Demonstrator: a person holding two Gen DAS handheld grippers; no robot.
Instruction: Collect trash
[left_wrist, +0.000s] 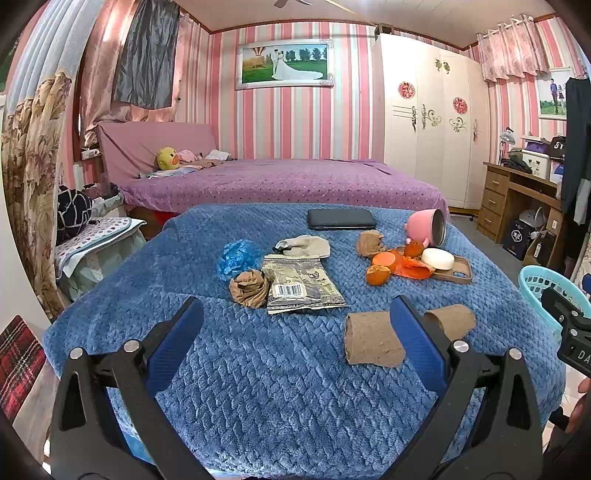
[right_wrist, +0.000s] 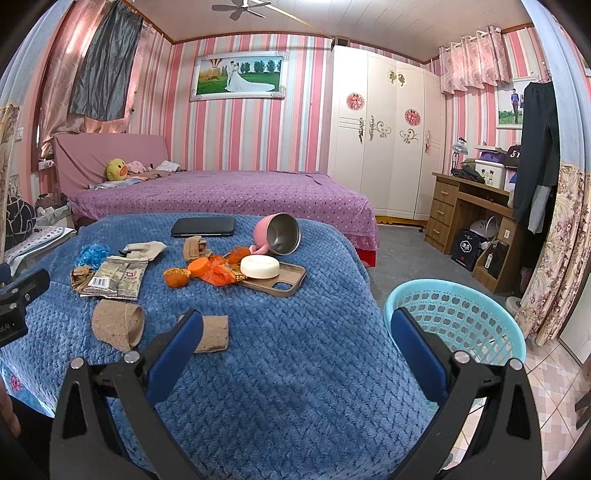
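Trash lies on a table covered by a blue blanket (left_wrist: 258, 369). Two brown cardboard tube pieces (left_wrist: 371, 338) (left_wrist: 452, 319) lie nearest; they also show in the right wrist view (right_wrist: 118, 325) (right_wrist: 212, 332). Farther off are an empty snack wrapper (left_wrist: 301, 286), crumpled brown paper (left_wrist: 249, 288), a blue plastic wad (left_wrist: 236, 256), and orange peels (left_wrist: 384, 267) with orange plastic (right_wrist: 218, 275). My left gripper (left_wrist: 297, 321) is open and empty above the blanket. My right gripper (right_wrist: 295, 334) is open and empty, beside a teal basket (right_wrist: 458, 314).
A tipped pink cup (right_wrist: 279, 234), white soap (right_wrist: 260, 266) on a phone case (right_wrist: 284, 282), a dark phone (right_wrist: 203, 226) and a beige sock (left_wrist: 304, 246) also lie on the blanket. A purple bed (left_wrist: 280, 184) stands behind. A wooden desk (right_wrist: 469, 214) is at right.
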